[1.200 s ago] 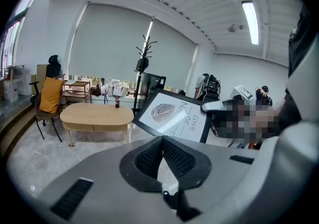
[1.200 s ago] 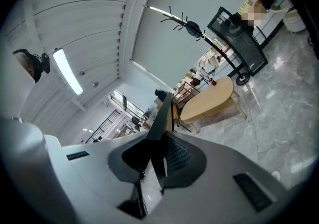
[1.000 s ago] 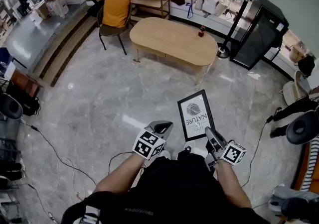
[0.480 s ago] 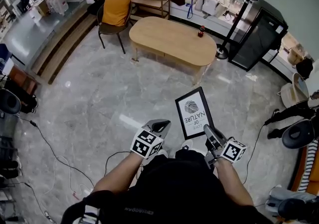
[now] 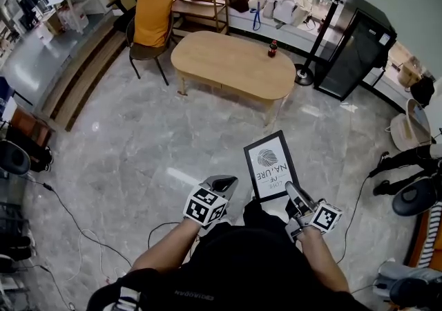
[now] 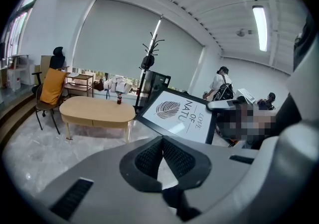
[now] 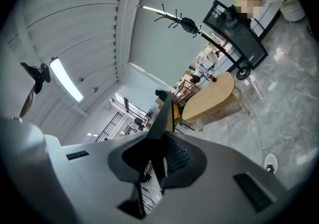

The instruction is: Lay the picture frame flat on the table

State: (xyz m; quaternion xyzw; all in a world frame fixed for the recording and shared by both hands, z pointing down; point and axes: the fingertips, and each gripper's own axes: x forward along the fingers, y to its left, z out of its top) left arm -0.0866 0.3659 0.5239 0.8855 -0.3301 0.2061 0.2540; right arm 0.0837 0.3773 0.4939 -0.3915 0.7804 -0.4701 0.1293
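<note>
A black picture frame with a white leaf print is held in the air over the floor, tilted. My right gripper is shut on its lower edge. In the right gripper view the frame runs edge-on between the pads. My left gripper hovers beside it on the left, shut and empty, and its own view shows the frame just ahead of its closed jaws. The oval wooden table stands a few steps ahead, with a small dark bottle at its far right end.
An orange-backed chair sits at the table's left end. A coat stand and a black cabinet stand to the table's right. Cables lie on the marble floor at the left. A person stands at the right.
The room has shifted a little in the head view as the person moves. Both grippers sit slightly lower in the picture. The frame stays in the right gripper's grip.
</note>
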